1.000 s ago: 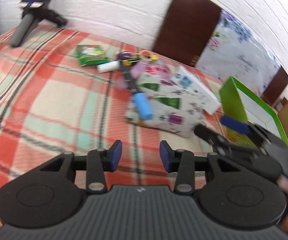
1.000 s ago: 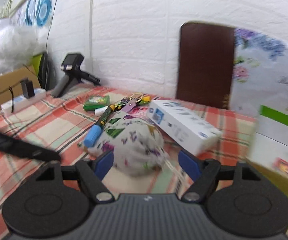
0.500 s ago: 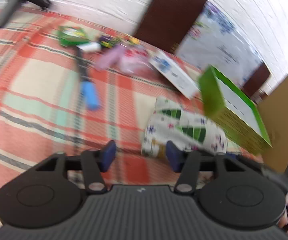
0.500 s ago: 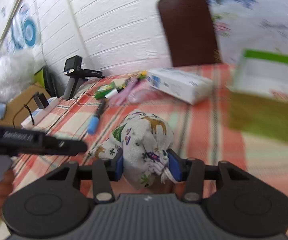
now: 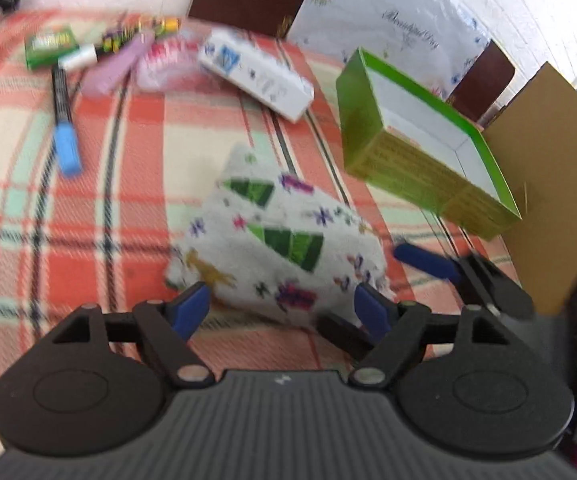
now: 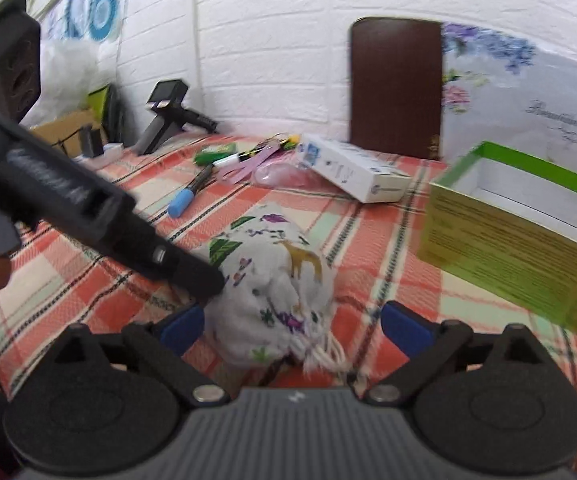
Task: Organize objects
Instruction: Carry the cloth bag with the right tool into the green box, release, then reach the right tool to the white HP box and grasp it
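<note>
A white-painted brick wall (image 6: 288, 40) backs the counter (image 5: 16, 216), which is covered in a red, cream and pale green plaid cloth. A dark brown chair back (image 6: 396, 84) stands against the wall, and beside it hangs a flowered sheet (image 6: 528, 92) whose script lettering is too blurred to read.

In the middle of the cloth lies a printed cloth pouch (image 5: 276, 240), white with green shapes and small animals. The left gripper (image 5: 280, 308) has its jaws spread wide with the pouch's near edge between them; whether the blue pads touch the fabric I cannot tell. The right gripper (image 6: 292, 324) is likewise wide open around the pouch's gathered end (image 6: 276, 280), the pads standing clear of it on both sides. In the right wrist view the left gripper's black finger crosses in front of the pouch and hides part of it.

To the right sits an open green box (image 5: 428, 148) with a white inside, cut off at the frame edge in the right wrist view. Farther back lie a white carton (image 5: 256, 76), a blue-capped marker (image 5: 62, 120), a green packet (image 5: 50, 46) and a smeared heap of small items I cannot make out. A black handheld device (image 6: 168, 116) stands by the wall.
</note>
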Available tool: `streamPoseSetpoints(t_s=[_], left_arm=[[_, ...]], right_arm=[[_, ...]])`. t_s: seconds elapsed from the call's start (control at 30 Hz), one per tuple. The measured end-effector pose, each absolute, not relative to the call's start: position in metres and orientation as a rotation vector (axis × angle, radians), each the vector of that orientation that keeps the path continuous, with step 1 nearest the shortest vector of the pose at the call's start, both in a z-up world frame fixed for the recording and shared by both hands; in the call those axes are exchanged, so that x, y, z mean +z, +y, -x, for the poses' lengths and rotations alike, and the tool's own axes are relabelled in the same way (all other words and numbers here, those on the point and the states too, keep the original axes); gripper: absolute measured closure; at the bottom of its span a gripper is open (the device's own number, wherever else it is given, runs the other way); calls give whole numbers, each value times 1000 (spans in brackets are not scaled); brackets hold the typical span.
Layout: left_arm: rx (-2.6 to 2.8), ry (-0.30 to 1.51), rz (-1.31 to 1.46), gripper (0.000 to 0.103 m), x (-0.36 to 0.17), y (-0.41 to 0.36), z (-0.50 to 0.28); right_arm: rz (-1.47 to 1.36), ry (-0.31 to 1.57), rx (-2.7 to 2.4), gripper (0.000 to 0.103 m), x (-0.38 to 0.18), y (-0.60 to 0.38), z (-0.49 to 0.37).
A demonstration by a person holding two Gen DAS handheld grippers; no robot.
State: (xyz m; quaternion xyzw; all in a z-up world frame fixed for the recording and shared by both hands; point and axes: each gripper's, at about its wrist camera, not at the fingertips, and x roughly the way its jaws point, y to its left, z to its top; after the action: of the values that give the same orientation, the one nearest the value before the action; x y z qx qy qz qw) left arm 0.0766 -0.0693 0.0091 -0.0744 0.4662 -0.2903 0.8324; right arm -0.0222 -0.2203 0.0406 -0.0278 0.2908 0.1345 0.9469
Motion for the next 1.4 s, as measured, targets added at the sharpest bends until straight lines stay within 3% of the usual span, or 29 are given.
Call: streamPoseSetpoints(t_s=[0.07, 0.1, 0.17, 0.23, 0.3, 0.53, 0.63, 0.7, 0.77, 0.83, 0.87, 0.9, 1.13, 1.3, 1.37, 1.4], left_arm=[[-611, 1024, 189, 25, 2, -73, -79], [-613, 1040, 214, 31, -2, -74, -82], [-620, 1045, 250, 40, -4, -77, -88], [-642, 1020, 235, 50, 8, -80, -87], [-681, 972, 196, 51, 25, -93, -85], [-862, 727, 63, 54, 86, -176, -89], [-935, 681, 7, 62, 94, -223, -98], [-950, 658, -39, 62, 92, -254, -103], [-961, 654, -67, 61, 84, -282, -111], [-924, 647, -96, 59, 75, -299, -117], [-892, 656, -103, 54, 71, -304, -122], [-888, 675, -81, 50, 68, -304, -126], [-813, 644, -23, 51, 75, -274, -128], [-722, 627, 45, 50, 80, -225, -126], [-673, 645, 55, 50, 79, -202, -126], [-652, 658, 63, 50, 78, -191, -126]], right_arm=[[63, 614, 327, 7, 35, -216, 8], [53, 631, 364, 25, 31, -215, 2], [21, 624, 366, 37, 29, -213, 0], [-1, 576, 347, 55, 35, -217, 7], [1, 502, 294, 57, 45, -223, 17], [-58, 245, 48, 58, 91, -285, 23], [-80, 220, -48, 58, 97, -321, 17], [-102, 228, -114, 57, 94, -345, 9], [-112, 237, -191, 51, 85, -366, -3], [-101, 272, -320, 32, 73, -386, -18], [-112, 296, -367, 33, 67, -394, -22], [-145, 305, -366, 32, 64, -401, -22], [-147, 277, -335, 30, 55, -400, -12], [-69, 156, -324, 30, 74, -387, -4], [-9, 107, -350, 26, 84, -383, -8], [21, 87, -366, 17, 89, -382, -13]])
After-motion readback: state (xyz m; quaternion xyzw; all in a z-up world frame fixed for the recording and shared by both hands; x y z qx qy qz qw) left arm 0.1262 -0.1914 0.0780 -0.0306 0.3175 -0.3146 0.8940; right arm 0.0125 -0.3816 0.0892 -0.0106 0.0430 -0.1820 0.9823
